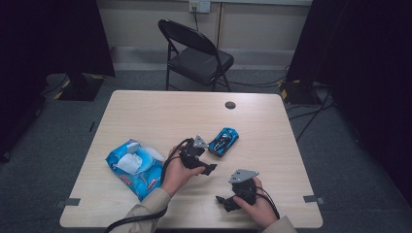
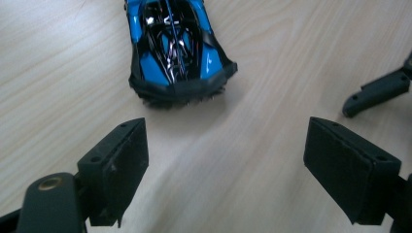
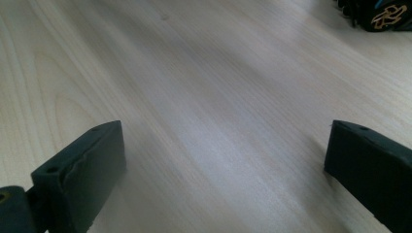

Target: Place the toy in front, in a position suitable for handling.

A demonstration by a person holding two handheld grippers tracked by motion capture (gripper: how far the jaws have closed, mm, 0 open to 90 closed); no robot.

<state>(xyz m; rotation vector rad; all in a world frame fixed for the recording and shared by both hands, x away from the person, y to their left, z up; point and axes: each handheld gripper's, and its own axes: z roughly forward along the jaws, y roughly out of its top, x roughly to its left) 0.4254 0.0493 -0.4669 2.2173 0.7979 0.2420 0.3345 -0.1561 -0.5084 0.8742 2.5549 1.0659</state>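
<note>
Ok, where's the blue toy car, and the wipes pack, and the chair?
toy car (image 2: 177, 46): left gripper view, on its black roof.
wipes pack (image 1: 145, 179): high view, on its blue wrapper.
chair (image 1: 201, 60): high view, on its black seat.

On the table (image 1: 160, 109), the toy car (image 1: 223, 141) lies near the centre, with the wipes pack (image 1: 134, 167) well apart from it at about eight o'clock, toward the left edge. The left gripper (image 1: 203, 158) sits between them, just beside the car at its seven o'clock, and the right gripper (image 1: 228, 200) lies at the car's six o'clock near the front edge. A cable hole (image 1: 230, 105) sits at the car's twelve o'clock, and behind the table, at twelve, stands a folding chair (image 1: 197, 53).
</note>
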